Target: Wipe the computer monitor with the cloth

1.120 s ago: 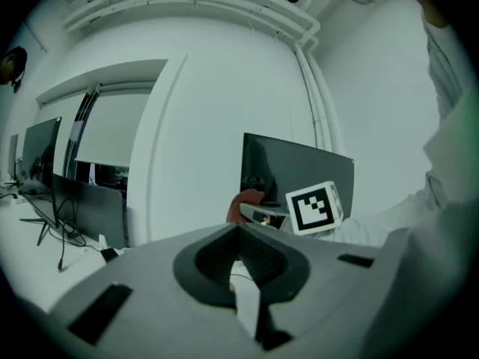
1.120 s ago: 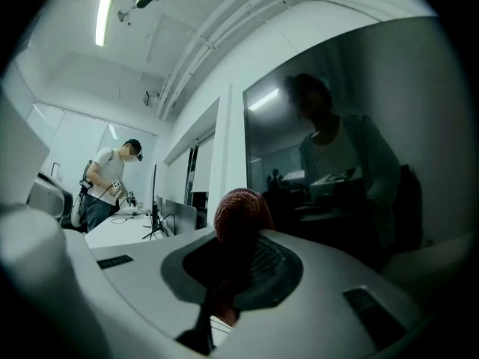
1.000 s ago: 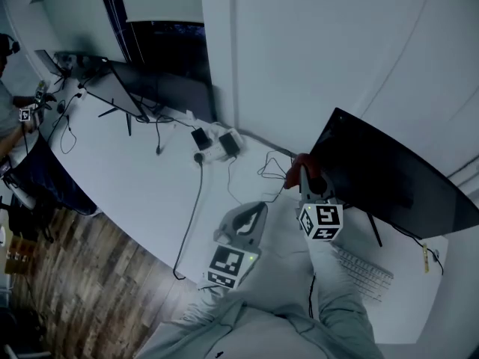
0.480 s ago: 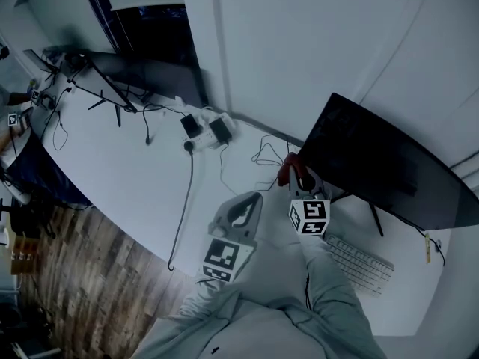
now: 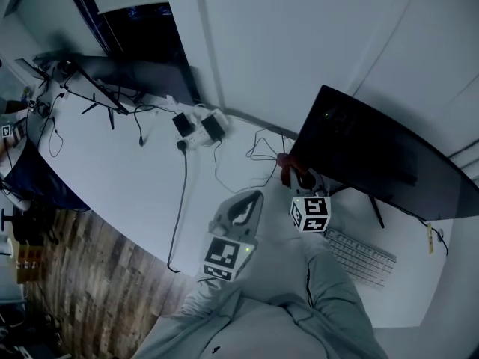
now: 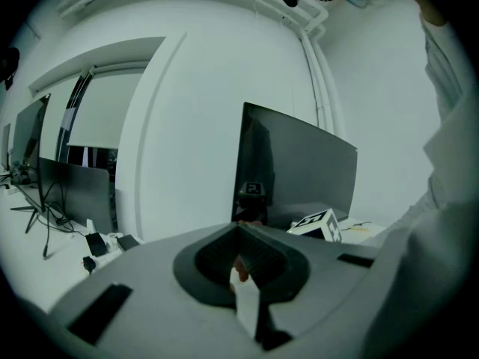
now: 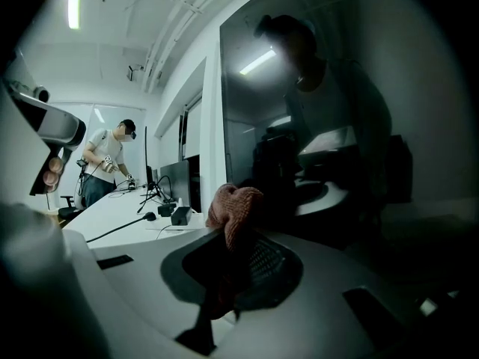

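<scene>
The dark computer monitor (image 5: 382, 159) stands at the right of the white desk (image 5: 127, 170). My right gripper (image 5: 294, 176) is shut on a red-brown cloth (image 5: 284, 164), which it holds at the monitor's lower left edge. In the right gripper view the cloth (image 7: 233, 209) bunches up out of the shut jaws just in front of the glossy screen (image 7: 329, 118). My left gripper (image 5: 253, 199) hangs over the desk's front, left of the right one, its jaws shut with nothing in them. In the left gripper view the monitor (image 6: 296, 170) lies ahead, with the right gripper's marker cube (image 6: 318, 224) below it.
A white keyboard (image 5: 361, 255) lies in front of the monitor's stand. A power strip with black adapters (image 5: 198, 129) and loose cables (image 5: 183, 193) sit mid-desk. More monitors (image 5: 142, 73) stand at the far left. Another person (image 7: 105, 163) works at the desk's far end.
My right gripper with the cloth has drawn a little nearer to the monitor's lower left edge. The head view has shifted, and the left gripper has barely moved.
</scene>
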Available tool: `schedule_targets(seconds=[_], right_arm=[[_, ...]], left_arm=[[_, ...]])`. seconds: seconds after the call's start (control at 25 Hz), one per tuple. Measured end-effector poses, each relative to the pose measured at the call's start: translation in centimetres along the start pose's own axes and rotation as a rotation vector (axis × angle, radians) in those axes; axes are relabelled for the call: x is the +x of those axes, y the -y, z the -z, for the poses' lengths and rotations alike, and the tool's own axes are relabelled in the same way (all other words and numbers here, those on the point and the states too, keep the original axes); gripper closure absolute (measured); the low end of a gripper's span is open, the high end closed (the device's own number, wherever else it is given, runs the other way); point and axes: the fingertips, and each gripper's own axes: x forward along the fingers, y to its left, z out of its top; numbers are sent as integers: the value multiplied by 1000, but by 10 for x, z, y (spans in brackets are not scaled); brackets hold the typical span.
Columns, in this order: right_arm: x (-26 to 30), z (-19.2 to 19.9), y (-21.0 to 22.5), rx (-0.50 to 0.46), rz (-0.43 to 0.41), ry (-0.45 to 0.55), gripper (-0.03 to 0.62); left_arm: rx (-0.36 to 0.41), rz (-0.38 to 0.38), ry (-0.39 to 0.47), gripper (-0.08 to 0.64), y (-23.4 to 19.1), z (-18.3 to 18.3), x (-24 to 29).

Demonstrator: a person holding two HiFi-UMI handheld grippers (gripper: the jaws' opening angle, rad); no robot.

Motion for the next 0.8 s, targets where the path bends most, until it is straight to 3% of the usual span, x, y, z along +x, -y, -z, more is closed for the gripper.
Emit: schedule_targets(seconds=[0.8], right_arm=[[-42, 26, 53, 81, 12, -64, 555]], left_arm=[[-5, 32, -31, 540, 61, -4, 25]])
